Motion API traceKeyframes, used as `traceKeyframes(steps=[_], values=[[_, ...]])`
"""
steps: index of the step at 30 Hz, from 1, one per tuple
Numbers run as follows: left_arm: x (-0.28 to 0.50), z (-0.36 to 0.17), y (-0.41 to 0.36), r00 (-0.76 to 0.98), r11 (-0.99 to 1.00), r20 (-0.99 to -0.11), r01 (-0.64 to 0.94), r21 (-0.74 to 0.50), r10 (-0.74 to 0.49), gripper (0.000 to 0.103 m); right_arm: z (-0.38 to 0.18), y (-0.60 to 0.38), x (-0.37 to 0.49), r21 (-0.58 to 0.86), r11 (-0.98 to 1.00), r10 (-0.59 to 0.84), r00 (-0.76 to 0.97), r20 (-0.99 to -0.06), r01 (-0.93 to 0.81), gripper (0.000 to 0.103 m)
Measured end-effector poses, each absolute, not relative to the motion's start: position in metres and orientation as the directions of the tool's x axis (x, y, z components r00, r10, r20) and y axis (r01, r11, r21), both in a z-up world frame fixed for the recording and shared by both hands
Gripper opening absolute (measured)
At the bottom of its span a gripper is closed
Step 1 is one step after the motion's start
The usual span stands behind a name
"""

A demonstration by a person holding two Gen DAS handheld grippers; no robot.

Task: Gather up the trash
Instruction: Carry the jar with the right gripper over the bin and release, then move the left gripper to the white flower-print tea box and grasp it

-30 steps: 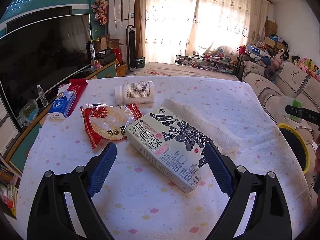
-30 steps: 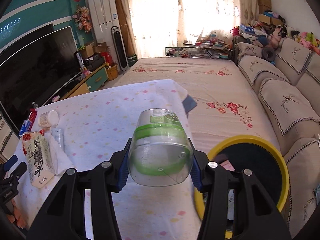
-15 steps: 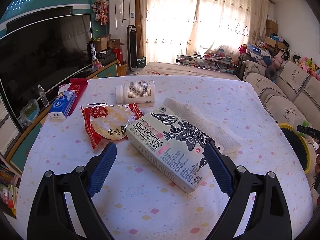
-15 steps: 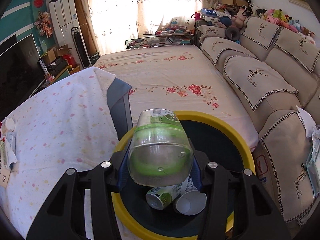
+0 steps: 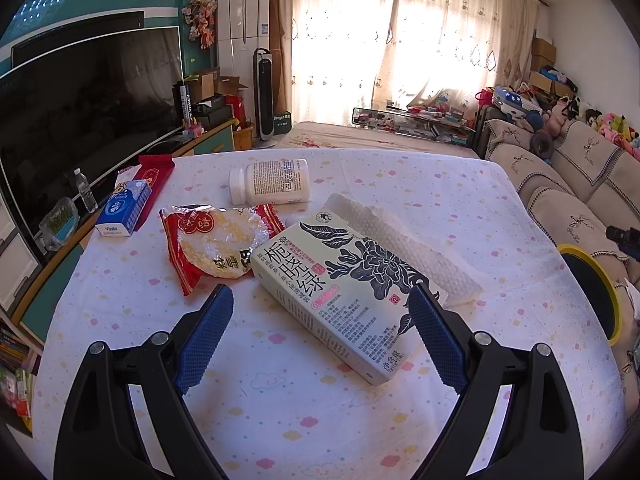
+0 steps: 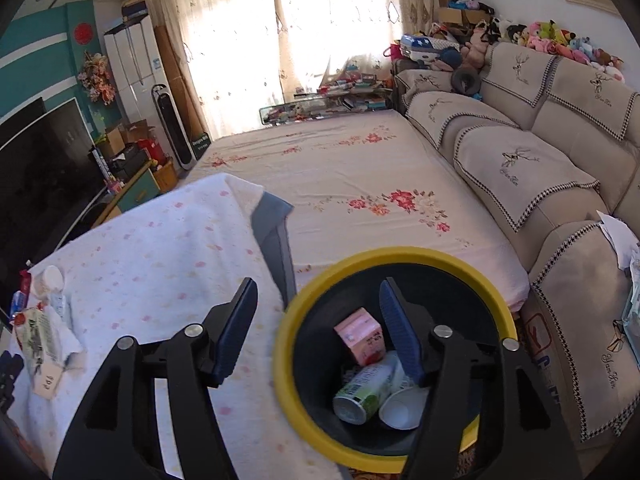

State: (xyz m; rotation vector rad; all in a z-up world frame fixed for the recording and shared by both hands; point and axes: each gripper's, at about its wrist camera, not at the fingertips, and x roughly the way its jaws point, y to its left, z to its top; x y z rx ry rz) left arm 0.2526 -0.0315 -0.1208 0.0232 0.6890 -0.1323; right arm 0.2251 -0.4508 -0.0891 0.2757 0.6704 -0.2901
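**Right gripper standing empty over the bin, left gripper waiting over the carton**

In the right wrist view, the right gripper (image 6: 318, 320) is hanging above the yellow-rimmed trash bin (image 6: 288, 364), its blue pads parted with nothing between them; its jaws have just been opening. Down inside the bin's dark interior, a green-and-white bottle (image 6: 360, 392) is lying on its side, touching a white paper cup (image 6: 402, 410) and just below a pink carton (image 6: 360, 338). The bin is standing just beside the edge of the table (image 6: 160, 256), which is wearing a white cloth with pastel spots. Beyond it a flowered bedspread (image 6: 360, 184) is stretching toward the curtained window, with a beige sofa (image 6: 540, 152) running along the right.

In the left wrist view, the left gripper (image 5: 320, 320) is holding its jaws wide above the table, gripping nothing. Between its pads and a little past them, a cream tea carton (image 5: 344, 288) printed with a dark flower is lying flat, set at a slant. A white paper towel (image 5: 404, 240) is lying just behind the carton, partly under it. To the carton's left, a red snack wrapper (image 5: 212, 240) is touching its corner. Farther back, a white pill bottle (image 5: 272, 182) is lying on its side. Near the far left edge a blue tissue pack (image 5: 122, 214) is sitting beside a red packet (image 5: 154, 166).
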Motion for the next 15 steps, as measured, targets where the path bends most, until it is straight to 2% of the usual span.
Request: traceKeyframes(steps=[8,15], values=[[0.252,-0.119,-0.031,0.769,0.992,-0.630,0.128,-0.014,-0.108,0.090,-0.051,-0.346,0.245,0.155,0.977,-0.037,0.839,-0.544,0.144,0.068],[0.252,-0.121,-0.033,0.753,0.988,-0.644,0.152,-0.024,-0.132,0.091,-0.072,-0.319,0.261,0.144,0.982,-0.021,0.835,-0.550,0.120,0.068]])
